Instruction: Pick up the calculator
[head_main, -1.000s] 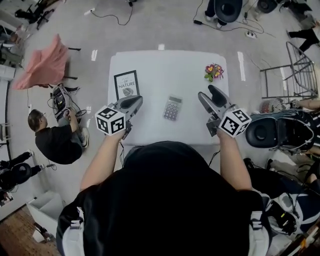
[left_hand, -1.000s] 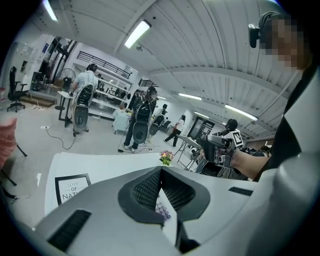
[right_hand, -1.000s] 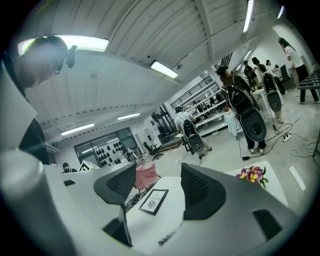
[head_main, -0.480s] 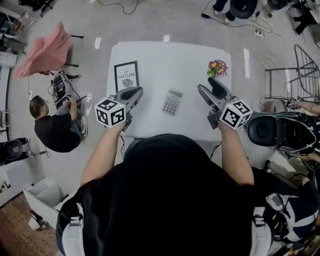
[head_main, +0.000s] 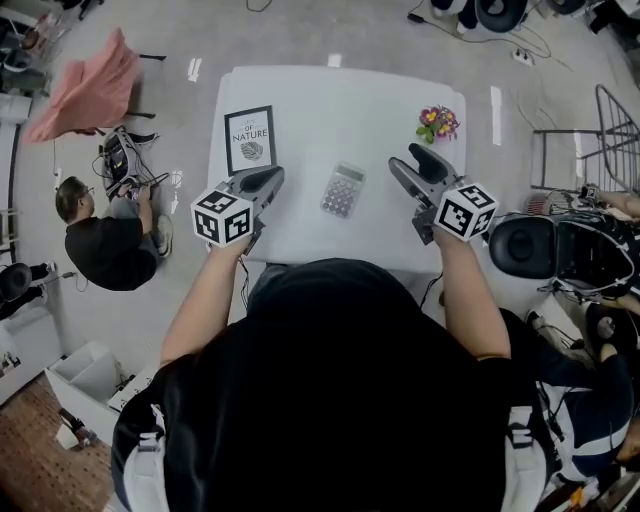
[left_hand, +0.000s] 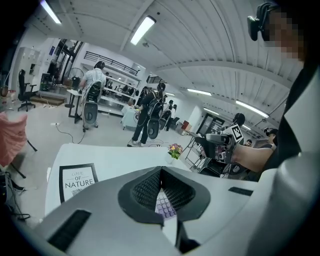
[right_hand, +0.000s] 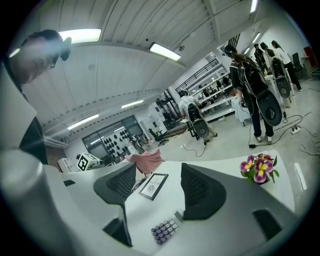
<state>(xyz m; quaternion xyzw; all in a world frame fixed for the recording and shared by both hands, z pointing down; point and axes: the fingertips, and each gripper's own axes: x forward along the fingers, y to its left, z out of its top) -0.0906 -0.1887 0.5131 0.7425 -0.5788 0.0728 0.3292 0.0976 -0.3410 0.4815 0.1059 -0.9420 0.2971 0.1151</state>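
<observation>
One white rectangular table carries one grey calculator with purple keys near its middle, one black-framed "NATURE" print and one pink-and-yellow flower bunch. Two tongs flank the calculator without touching it: the left tongs pressed together on nothing, the right tongs spread apart and empty. The right gripper view shows the keypad plainly, the left gripper view only a sliver.

The only readable thing here is the framed print lying on the white table. It says "OF NATURE" in capitals, "OF" sitting above "NATURE" (there's a smaller line on top, too faint for me to make out). The left gripper view shows the same words. Key labels on the calculator are too tiny to read.
</observation>
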